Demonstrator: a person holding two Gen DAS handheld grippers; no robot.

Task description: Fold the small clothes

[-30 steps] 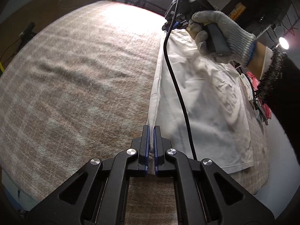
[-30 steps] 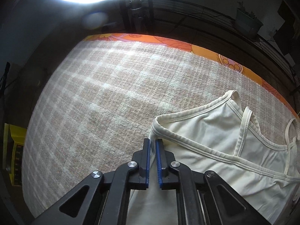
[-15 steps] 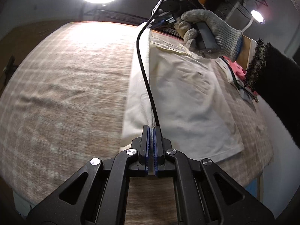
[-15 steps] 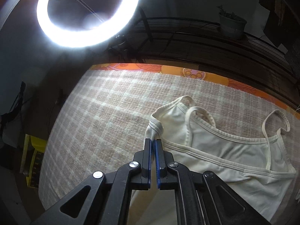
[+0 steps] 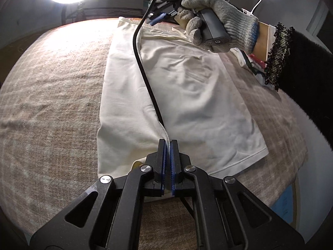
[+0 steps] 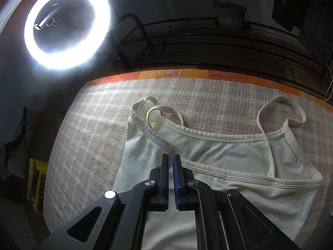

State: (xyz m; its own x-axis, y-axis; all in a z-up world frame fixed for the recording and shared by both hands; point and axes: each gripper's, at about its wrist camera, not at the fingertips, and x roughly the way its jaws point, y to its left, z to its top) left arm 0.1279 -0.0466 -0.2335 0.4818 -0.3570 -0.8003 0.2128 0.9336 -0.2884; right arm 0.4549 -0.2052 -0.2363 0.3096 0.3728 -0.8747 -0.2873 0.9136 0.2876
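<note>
Change: camisole [image 5: 187,95] side edge now carried across to mid-garment; first lengthwise fold looks nearly laid.
Left gripper [image 5: 167,145]: fingers pressed together, pinching the folded edge near the hem, lower centre of frame.
Right gripper [image 6: 171,160]: fingers have just been parting slightly; a narrow gap shows, cloth beneath, grip apparently let go.
Camisole: flat on checked worktop [image 5: 52,95], straps [image 6: 281,112] toward upper frame.

Glaring ring light [image 6: 66,25] blown out, dim dark room, fisheye-bent edges, sharp focus
</note>
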